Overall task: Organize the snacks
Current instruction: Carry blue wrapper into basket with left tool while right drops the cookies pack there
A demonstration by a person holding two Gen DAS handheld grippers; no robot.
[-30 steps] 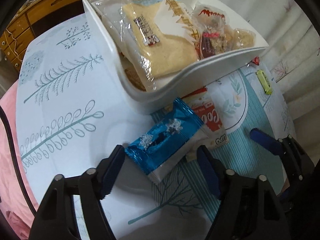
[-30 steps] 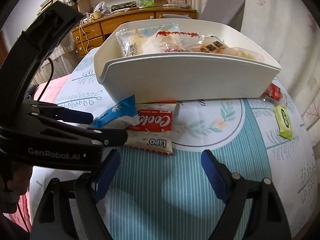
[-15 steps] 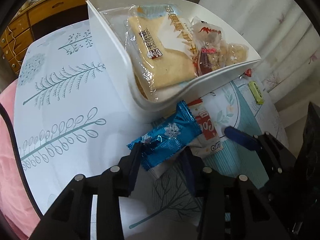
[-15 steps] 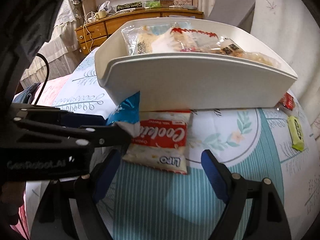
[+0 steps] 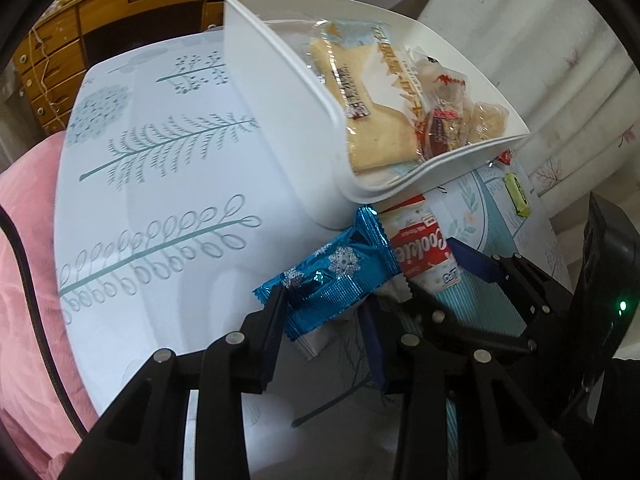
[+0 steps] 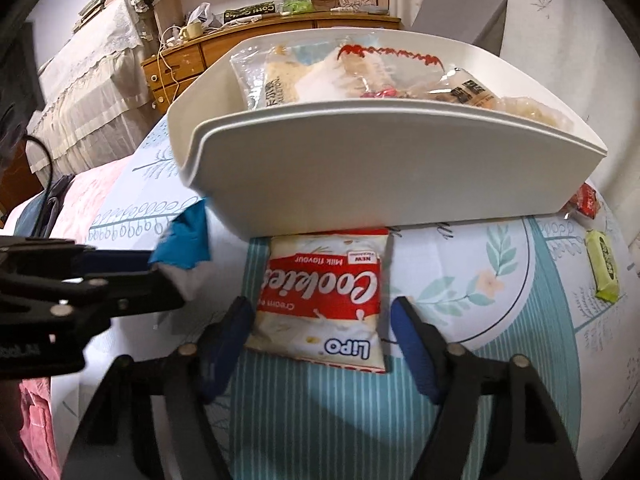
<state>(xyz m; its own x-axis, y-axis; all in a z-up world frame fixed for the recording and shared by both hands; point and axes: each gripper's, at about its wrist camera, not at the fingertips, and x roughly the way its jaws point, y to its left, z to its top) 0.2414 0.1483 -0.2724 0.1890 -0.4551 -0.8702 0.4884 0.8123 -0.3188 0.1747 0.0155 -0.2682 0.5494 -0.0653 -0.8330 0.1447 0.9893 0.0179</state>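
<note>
My left gripper (image 5: 324, 320) is shut on a blue foil snack packet (image 5: 340, 276) with snowflakes, held just above the table beside the white bin (image 5: 288, 128). The packet also shows in the right wrist view (image 6: 186, 240). The white bin (image 6: 380, 176) holds several wrapped snacks. My right gripper (image 6: 320, 332) is open, with its fingers on either side of a red and white Lipo cookies packet (image 6: 324, 300) that lies flat against the bin's front. The cookies packet also shows in the left wrist view (image 5: 424, 252).
A yellow-green candy bar (image 6: 604, 264) and a small red packet (image 6: 586, 200) lie on the tablecloth to the right of the bin. A wooden dresser (image 6: 240, 44) stands behind the table. A pink cloth (image 5: 28, 260) hangs at the table's left edge.
My left gripper has closed on the blue packet and lifted it a little. My right gripper has moved forward until its open fingers straddle the cookies packet.
</note>
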